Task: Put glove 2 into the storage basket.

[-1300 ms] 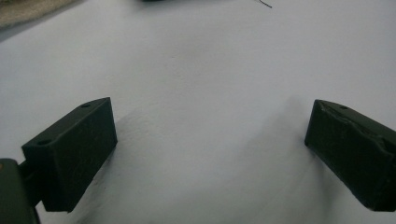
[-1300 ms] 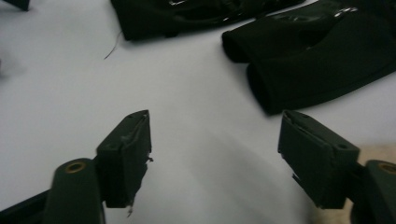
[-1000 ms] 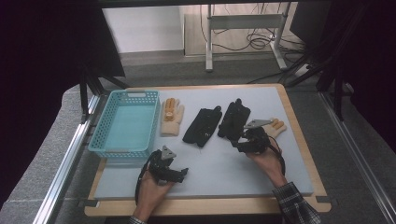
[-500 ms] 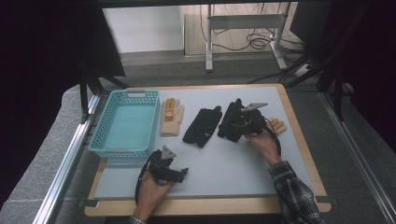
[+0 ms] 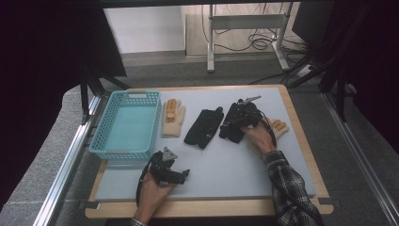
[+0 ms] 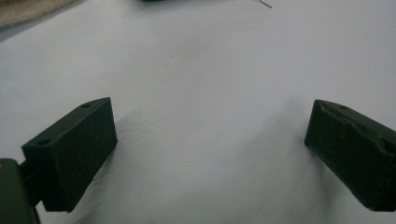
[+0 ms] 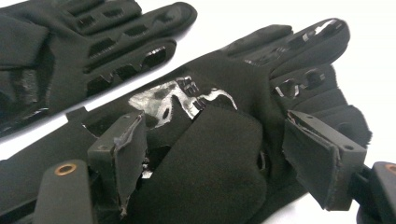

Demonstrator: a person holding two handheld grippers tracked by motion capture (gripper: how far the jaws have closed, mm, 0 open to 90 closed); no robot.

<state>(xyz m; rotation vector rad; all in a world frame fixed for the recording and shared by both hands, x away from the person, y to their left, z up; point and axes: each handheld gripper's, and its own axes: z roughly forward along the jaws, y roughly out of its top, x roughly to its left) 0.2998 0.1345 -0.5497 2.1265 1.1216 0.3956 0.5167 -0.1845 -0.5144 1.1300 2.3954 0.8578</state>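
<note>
Right gripper view: right gripper [image 7: 217, 154] is straddling the right-hand black glove [image 7: 224, 121], its jaws having just been opening, glove between them. Left gripper [image 6: 210, 154] is resting spread over bare desk [image 6: 201, 70].

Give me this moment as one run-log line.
right gripper: jaws just opening, astride right-hand black glove, no squeeze yet | left gripper: open, nothing between, low over table | basket: holds nothing

L gripper [image 5: 181, 174]: I see it low at near edge, jaws spread wide | R gripper [image 5: 234, 123]: I see arm stretched forward, jaws just been opening, straddling black fabric, pads apart.
</note>
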